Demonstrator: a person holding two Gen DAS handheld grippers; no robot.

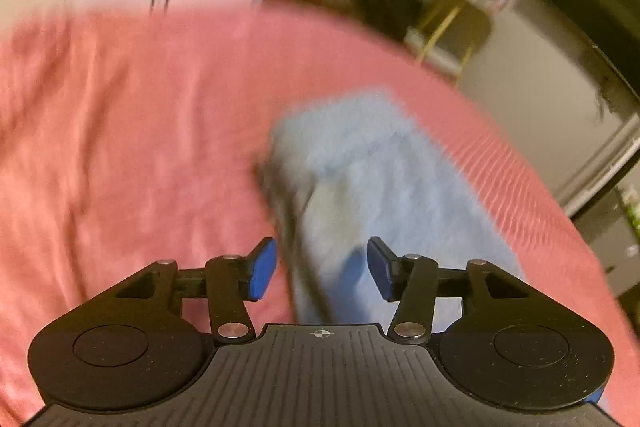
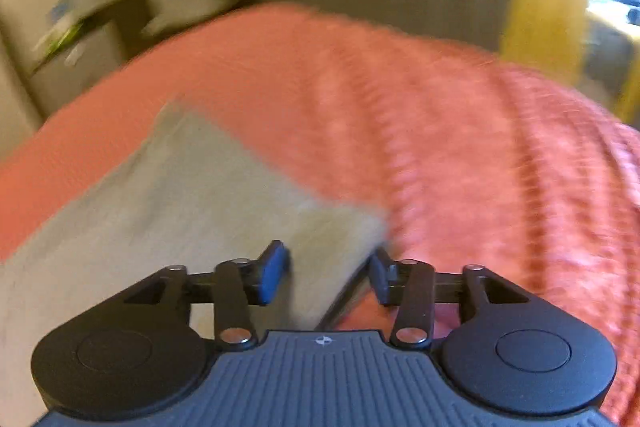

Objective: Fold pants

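Both grippers hang just above the pale blue pants (image 1: pixel 372 179) on the red bedspread (image 1: pixel 120 127). I see my left gripper (image 1: pixel 322 269) with jaws parted, pinching nothing, over one long edge; my right gripper (image 2: pixel 330 273) is likewise spread and empty over a corner, probably so the fold lies flat.
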